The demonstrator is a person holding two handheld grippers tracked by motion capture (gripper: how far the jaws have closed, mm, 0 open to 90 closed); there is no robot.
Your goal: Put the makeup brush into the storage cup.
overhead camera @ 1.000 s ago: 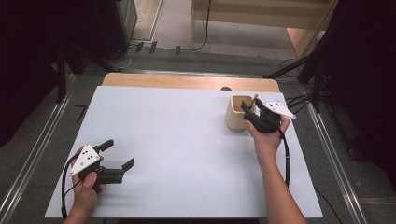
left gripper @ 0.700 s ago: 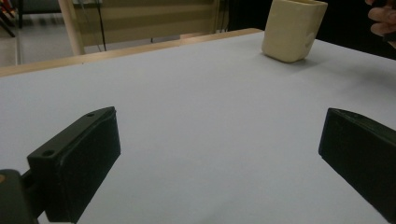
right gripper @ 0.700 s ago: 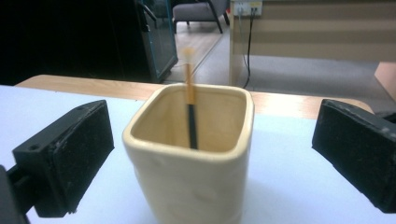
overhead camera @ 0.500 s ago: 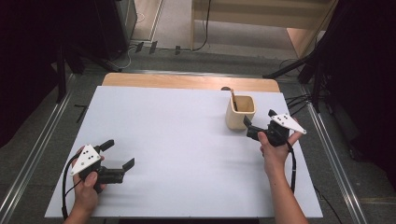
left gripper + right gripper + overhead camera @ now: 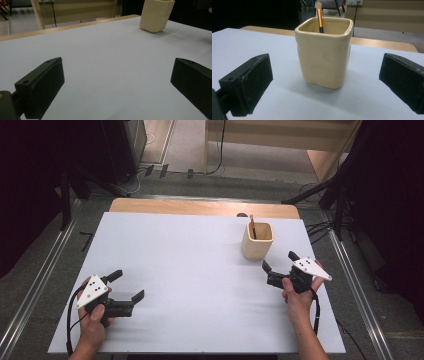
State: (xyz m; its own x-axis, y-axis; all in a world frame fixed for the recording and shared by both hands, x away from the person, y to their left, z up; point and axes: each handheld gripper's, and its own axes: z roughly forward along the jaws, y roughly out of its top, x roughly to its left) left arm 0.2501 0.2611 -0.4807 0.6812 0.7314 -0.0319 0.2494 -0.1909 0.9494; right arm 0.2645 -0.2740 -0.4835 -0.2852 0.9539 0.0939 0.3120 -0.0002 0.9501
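While the cream square cup (image 5: 257, 241) stands upright on the white desk (image 5: 190, 265) toward its far right part, the right gripper (image 5: 281, 268) sits just on the near side of it, apart from it, with nothing between its jaws. Its jaws have just been opening and now stand wide; in the right gripper view they frame the cup (image 5: 324, 53) from either side without touching it. A slim stick with an orange shaft and a pale rounded tip (image 5: 319, 17) stands inside the cup, leaning against the far rim and rising above it; from the high view it shows as a thin brown stick (image 5: 252, 224) poking out of the cup's mouth. The right hand (image 5: 299, 292) grips the gripper's body from the near side, and a black cable trails down along the forearm.

Well apart, at the near left part of the desk, the left gripper (image 5: 127, 285) is held low over the surface by the left hand (image 5: 95, 317), its jaws spread wide and empty, aimed across the bare desk. In the left gripper view the cup (image 5: 156, 15) appears far off at the upper right, beyond the two black jaws. A strip of bare wood (image 5: 200, 207) runs along the desk's far edge.
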